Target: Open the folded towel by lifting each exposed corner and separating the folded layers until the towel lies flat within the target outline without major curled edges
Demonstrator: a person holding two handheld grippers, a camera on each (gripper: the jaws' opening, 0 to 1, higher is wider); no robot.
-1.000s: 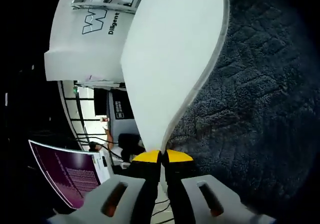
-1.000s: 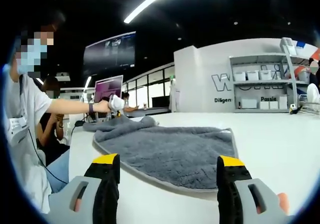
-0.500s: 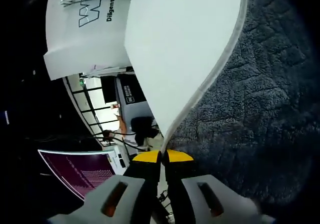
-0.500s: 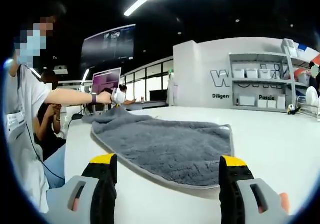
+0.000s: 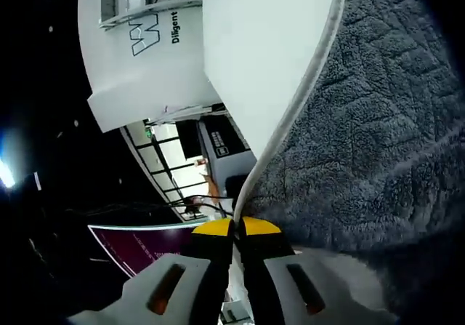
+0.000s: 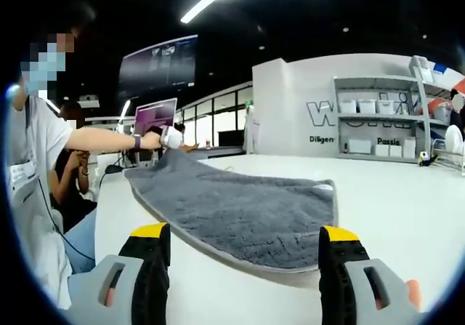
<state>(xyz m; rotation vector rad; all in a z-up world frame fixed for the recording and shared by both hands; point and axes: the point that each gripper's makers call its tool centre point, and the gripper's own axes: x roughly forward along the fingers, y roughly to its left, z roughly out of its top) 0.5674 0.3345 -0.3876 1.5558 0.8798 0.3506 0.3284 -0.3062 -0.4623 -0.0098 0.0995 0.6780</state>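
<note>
- In the right gripper view, the right gripper [image 6: 243, 249] sits at 6 o'clock with its yellow-tipped jaws spread wide and nothing between them. It hovers low over the white table [image 6: 407, 201], probably held back so as not to pin the cloth while the other hand works.
- Just beyond those jaws lies the grey towel [image 6: 240, 209], running from the centre of the view toward 10 o'clock. Its pale-trimmed near edge lies flat on the table, and the corner at 3 o'clock rests down.
- At the towel's far end, about 10 o'clock, the person's hand [image 6: 168, 137] carries the left gripper at the raised corner, arm stretched out from the 9 o'clock side. The lift reads as a pull to draw the upper layer away and open the fold.
- In the left gripper view, the left gripper [image 5: 235, 229] at 6 o'clock has its jaws pressed together on the towel's trimmed edge, which rises from the tips toward 1 o'clock; grey pile fills the 3 o'clock side.
- No target outline can be made out on the table, so how well the towel fits it cannot be judged.
- Farthest back, at 2 o'clock, a white wall with shelves [image 6: 378, 121].
</note>
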